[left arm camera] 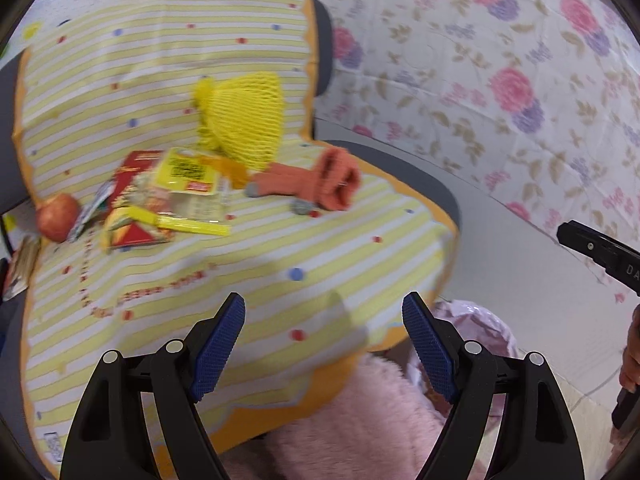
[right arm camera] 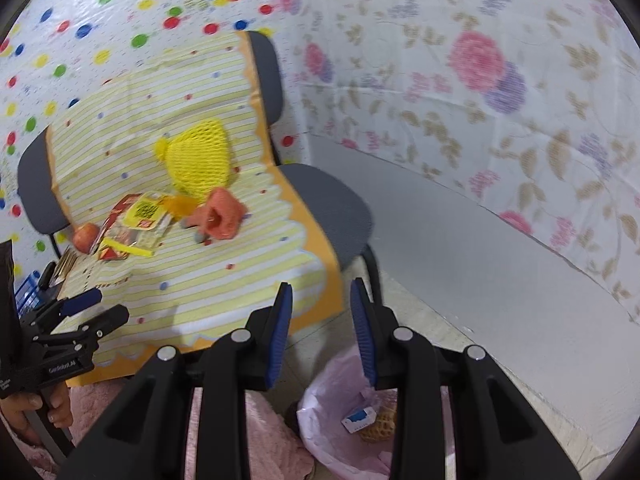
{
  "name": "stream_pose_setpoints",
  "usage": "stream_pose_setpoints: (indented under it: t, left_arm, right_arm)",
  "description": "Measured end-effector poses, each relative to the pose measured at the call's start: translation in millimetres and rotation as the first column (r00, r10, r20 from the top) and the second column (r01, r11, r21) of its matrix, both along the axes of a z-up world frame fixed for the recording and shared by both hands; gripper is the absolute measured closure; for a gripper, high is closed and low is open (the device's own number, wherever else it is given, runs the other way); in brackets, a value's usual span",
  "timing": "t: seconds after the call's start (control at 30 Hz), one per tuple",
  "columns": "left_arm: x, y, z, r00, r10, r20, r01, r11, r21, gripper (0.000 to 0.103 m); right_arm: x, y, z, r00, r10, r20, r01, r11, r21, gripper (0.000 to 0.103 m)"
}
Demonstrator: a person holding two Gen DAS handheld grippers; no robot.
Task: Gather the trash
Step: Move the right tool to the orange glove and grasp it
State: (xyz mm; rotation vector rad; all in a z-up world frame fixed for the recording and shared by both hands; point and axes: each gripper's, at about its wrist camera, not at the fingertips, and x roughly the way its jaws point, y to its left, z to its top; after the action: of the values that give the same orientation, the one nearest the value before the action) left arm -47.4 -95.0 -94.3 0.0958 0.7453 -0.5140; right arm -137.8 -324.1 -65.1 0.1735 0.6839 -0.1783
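Observation:
On the striped cloth over the chair seat (left arm camera: 280,264) lie a yellow foam net (left arm camera: 240,120), yellow and red snack wrappers (left arm camera: 168,196), an orange glove (left arm camera: 320,180) and a red apple (left arm camera: 58,216). My left gripper (left arm camera: 324,320) is open and empty above the seat's front. My right gripper (right arm camera: 322,312) is open and empty, above a bin with a pink liner (right arm camera: 324,412) on the floor. The bin holds a blue-white packet (right arm camera: 358,420) and a tan foam net (right arm camera: 380,426). The net (right arm camera: 196,160), wrappers (right arm camera: 140,220) and glove (right arm camera: 220,216) also show in the right wrist view.
The chair's grey back (right arm camera: 264,76) stands against patterned sheets. A grey floor panel (right arm camera: 480,248) runs to the right. Pink fluffy fabric (left arm camera: 352,420) lies below the seat edge. My left gripper shows at the right view's left edge (right arm camera: 80,320).

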Motion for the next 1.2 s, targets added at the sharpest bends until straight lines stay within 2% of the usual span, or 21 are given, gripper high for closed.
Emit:
stream_pose_setpoints:
  t: [0.17, 0.3, 0.37, 0.6, 0.67, 0.77, 0.93, 1.07, 1.2]
  left_arm:
    - [23, 40, 4, 0.99, 0.141, -0.005, -0.141, 0.99, 0.013, 0.022]
    - [43, 68, 6, 0.971, 0.238, 0.003, -0.238, 0.971, 0.035, 0.021]
    - [54, 78, 7, 0.964, 0.265, 0.009, -0.265, 0.963, 0.047, 0.015]
    - [82, 86, 9, 0.957, 0.291, 0.006, -0.291, 0.956, 0.038, 0.015]
    - [95, 82, 6, 0.956, 0.295, -0.004, -0.294, 0.954, 0.064, 0.015]
    - [113, 77, 3, 0.952, 0.306, 0.014, -0.305, 0.945, 0.113, 0.015]
    - [144, 76, -7, 0.944, 0.327, -0.031, -0.322, 0.941, 0.106, 0.015]
    - [158, 82, -18, 0.933, 0.351, -0.081, -0.344, 0.935, 0.082, 0.016]
    - [159, 83, -21, 0.933, 0.35, -0.079, -0.343, 0.935, 0.089, 0.016]
  right_arm:
    - [38, 26, 3, 0.995, 0.096, 0.003, -0.096, 0.995, -0.022, 0.073]
    - [67, 42, 3, 0.988, 0.154, 0.002, -0.154, 0.988, -0.03, 0.073]
    - [79, 47, 1, 0.985, 0.171, 0.0, -0.171, 0.985, -0.035, 0.066]
    - [132, 60, -10, 0.975, 0.221, -0.007, -0.221, 0.975, -0.029, 0.06]
    - [145, 60, -14, 0.975, 0.222, -0.011, -0.223, 0.974, -0.029, 0.05]
    - [168, 59, -21, 0.974, 0.224, -0.025, -0.225, 0.974, -0.02, 0.045]
    - [203, 59, -36, 0.975, 0.218, -0.049, -0.218, 0.976, 0.005, 0.037]
    - [227, 59, -48, 0.976, 0.207, -0.069, -0.206, 0.978, 0.027, 0.037]
    - [242, 58, -57, 0.98, 0.184, -0.075, -0.181, 0.982, 0.048, 0.037]
